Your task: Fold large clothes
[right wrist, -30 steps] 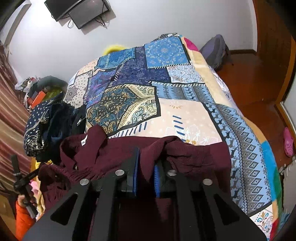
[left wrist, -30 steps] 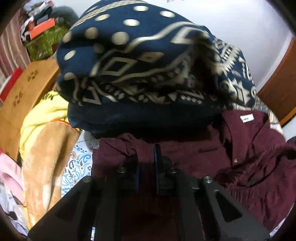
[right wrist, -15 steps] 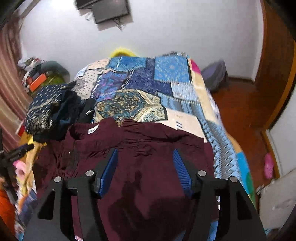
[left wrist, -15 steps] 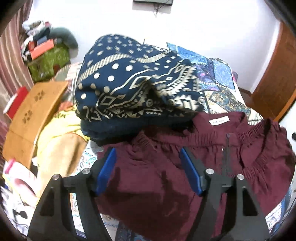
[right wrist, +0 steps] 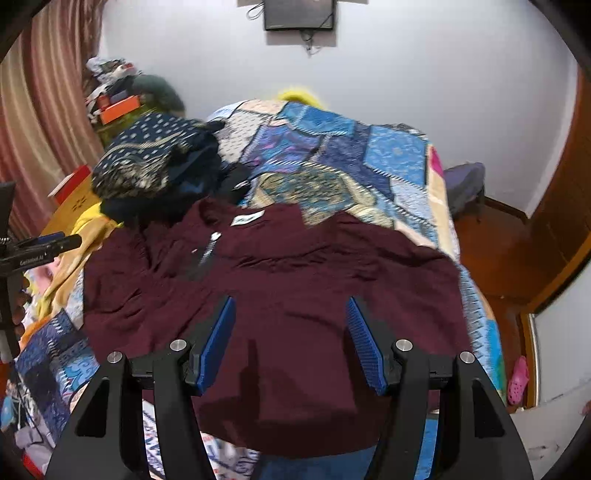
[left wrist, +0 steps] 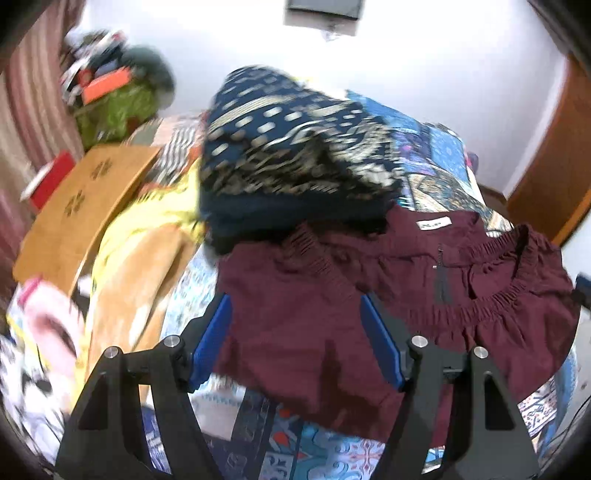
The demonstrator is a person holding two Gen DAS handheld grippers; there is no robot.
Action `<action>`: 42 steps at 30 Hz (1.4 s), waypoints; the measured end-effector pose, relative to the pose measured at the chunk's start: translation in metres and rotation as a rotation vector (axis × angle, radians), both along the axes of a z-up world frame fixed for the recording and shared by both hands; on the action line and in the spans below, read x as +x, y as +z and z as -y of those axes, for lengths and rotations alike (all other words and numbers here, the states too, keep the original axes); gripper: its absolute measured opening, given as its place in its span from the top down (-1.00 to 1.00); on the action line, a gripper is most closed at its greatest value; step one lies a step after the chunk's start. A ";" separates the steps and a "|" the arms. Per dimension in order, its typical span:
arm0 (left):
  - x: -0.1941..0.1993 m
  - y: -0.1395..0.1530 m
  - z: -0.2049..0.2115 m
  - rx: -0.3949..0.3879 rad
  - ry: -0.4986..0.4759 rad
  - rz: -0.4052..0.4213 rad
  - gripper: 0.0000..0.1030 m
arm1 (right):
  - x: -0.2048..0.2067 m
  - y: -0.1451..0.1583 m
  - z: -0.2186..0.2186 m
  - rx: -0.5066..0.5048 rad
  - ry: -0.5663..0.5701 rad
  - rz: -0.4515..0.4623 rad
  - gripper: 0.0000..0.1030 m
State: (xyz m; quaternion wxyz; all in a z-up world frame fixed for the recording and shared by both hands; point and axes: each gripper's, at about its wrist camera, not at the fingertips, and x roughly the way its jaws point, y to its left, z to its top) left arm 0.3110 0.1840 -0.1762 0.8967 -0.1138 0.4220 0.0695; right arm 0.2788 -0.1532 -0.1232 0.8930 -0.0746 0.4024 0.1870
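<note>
The maroon garment (left wrist: pixel 332 332) lay on the patchwork bedspread (left wrist: pixel 436 173), touching a navy patterned pile (left wrist: pixel 288 147); the left gripper (left wrist: pixel 295 343) hung open and empty, best regripping an outer edge. From the right wrist, the right gripper (right wrist: pixel 291 339) gaped empty above it; a wall screen (right wrist: pixel 299 14) hung beyond.

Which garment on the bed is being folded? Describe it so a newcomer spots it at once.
Start at the patchwork bedspread that covers the bed. At its near end lies a maroon top, spread flat, with a white neck label. Beside it sits a heaped navy cloth with gold dots; the maroon top is plain, one colour, and flat.
</note>
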 end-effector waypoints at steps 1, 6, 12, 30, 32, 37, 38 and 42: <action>-0.003 -0.004 -0.007 -0.023 0.021 -0.006 -0.43 | 0.000 -0.003 -0.004 0.000 0.007 -0.008 -0.13; -0.018 -0.041 -0.046 -0.175 0.159 -0.078 -0.51 | 0.004 -0.025 -0.015 -0.033 -0.005 -0.065 -0.13; -0.024 -0.090 -0.065 -0.499 0.191 -0.163 -0.51 | 0.002 -0.049 -0.020 -0.092 0.007 -0.092 -0.15; 0.017 -0.164 -0.057 -0.868 0.311 -0.180 -0.56 | -0.002 -0.054 -0.024 -0.091 0.037 -0.066 -0.38; 0.017 -0.162 -0.053 -0.836 0.329 -0.163 -0.55 | -0.003 -0.054 -0.025 -0.092 0.035 -0.067 -0.38; 0.010 -0.142 -0.033 -0.668 0.372 -0.141 -0.12 | -0.003 -0.052 -0.028 -0.104 0.021 -0.076 -0.38; 0.008 -0.134 -0.028 -0.623 0.368 -0.127 0.00 | -0.003 -0.050 -0.029 -0.103 0.020 -0.080 -0.38; 0.001 -0.100 -0.007 -0.470 0.332 -0.072 0.23 | -0.006 -0.041 -0.030 -0.075 0.026 -0.098 -0.38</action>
